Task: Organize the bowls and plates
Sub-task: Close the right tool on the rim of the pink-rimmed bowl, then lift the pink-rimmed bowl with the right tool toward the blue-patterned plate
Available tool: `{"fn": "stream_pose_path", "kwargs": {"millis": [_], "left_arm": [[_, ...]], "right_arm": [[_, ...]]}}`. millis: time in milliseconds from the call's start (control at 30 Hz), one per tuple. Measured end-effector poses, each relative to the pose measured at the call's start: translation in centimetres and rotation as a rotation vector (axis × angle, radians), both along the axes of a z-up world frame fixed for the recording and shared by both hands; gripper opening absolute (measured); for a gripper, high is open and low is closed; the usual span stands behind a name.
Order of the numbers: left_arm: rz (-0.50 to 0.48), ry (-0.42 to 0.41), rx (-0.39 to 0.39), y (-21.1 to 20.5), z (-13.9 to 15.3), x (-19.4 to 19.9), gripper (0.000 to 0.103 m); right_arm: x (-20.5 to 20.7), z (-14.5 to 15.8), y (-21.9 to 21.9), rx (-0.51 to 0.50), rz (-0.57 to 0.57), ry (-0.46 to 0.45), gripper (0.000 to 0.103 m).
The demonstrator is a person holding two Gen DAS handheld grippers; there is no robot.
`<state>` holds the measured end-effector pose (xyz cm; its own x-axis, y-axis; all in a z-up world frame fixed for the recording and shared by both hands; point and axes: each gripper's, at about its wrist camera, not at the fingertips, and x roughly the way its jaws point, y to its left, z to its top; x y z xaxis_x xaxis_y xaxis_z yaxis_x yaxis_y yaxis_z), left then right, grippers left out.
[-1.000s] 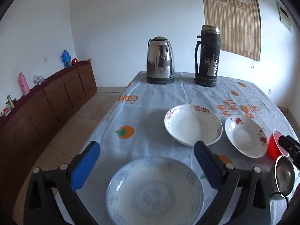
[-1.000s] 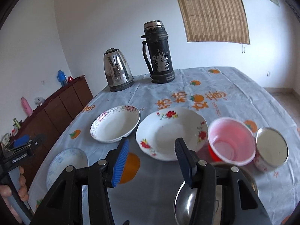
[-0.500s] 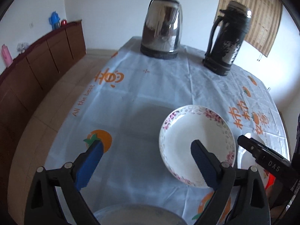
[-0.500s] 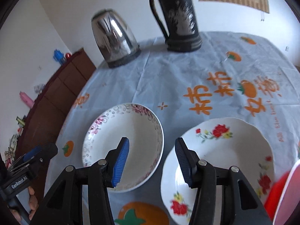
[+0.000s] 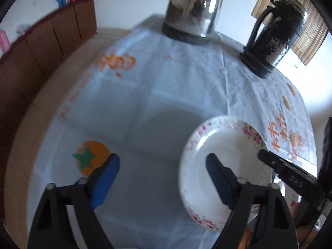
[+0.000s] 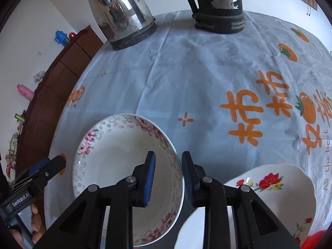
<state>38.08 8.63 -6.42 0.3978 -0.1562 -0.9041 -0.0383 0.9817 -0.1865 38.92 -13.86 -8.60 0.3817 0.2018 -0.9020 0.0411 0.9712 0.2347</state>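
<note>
A white bowl with pink flowers on its rim [image 5: 226, 145] [image 6: 116, 161] sits on the pale blue tablecloth [image 5: 166, 103]. My left gripper [image 5: 161, 159] straddles the bowl's left rim, one blue pad inside the bowl and one out over the cloth. Its jaws are wide and closing, with no pad touching. My right gripper [image 6: 168, 155] straddles the right rim; its jaws are narrow and closing, with a small gap still showing at the pads. A white plate with red flowers [image 6: 280, 197] lies just to the right of the bowl.
A steel kettle [image 5: 193, 10] and a black thermos [image 5: 276, 35] stand at the far end of the table. A brown sideboard [image 5: 41, 47] runs along the left wall. Something red [image 6: 315, 238] shows at the bottom right corner. A hand [image 6: 35, 222] grips the left tool.
Both grippers moved forward and tipped down over the pink-flowered bowl. The blue plate and the cups dropped out of view. The right jaws narrowed markedly, the left jaws a little.
</note>
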Motion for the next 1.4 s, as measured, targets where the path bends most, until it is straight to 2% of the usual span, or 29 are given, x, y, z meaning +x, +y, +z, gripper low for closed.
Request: {"fn": "stream_pose_path", "kwargs": {"millis": [100,233,267,600,700,833,967,1200,1400], "left_arm": [[-0.023,0.044,-0.044,-0.6,-1.3,0.2,0.061],[-0.038,0.088,-0.110,-1.1,-2.8,0.7,0.021],[-0.047,0.116,-0.156,-1.3,-3.4,0.8,0.021],[-0.019,0.053,-0.115,-1.2,-3.1,0.6,0.020],[-0.016,0.036,-0.119,-0.5,-2.3,0.3,0.020],[-0.038,-0.022,-0.064,-0.6,-0.5,-0.7,0.020],[-0.038,-0.026,-0.092,0.2,0.4,-1.6,0.020],[-0.040,-0.076,-0.068,2.3,3.2,-6.6,0.020],[-0.019,-0.104,-0.040,5.0,4.7,-11.8,0.020]], "right_arm": [[0.0,-0.9,-0.1,0.005,0.013,0.023,0.021],[0.0,-1.2,-0.2,0.032,0.013,0.011,0.020],[0.0,-1.3,-0.2,0.030,0.016,0.010,0.020],[-0.6,-1.2,0.0,0.061,0.015,0.013,0.017],[-1.0,-0.8,0.3,0.079,0.007,0.003,0.015],[-1.9,0.4,0.9,0.085,0.011,-0.026,0.015],[-3.6,1.6,1.5,0.087,0.016,-0.041,0.015],[-8.2,4.2,3.5,0.103,0.028,-0.078,0.014],[-13.6,4.9,6.4,0.129,0.059,-0.092,0.014]]}}
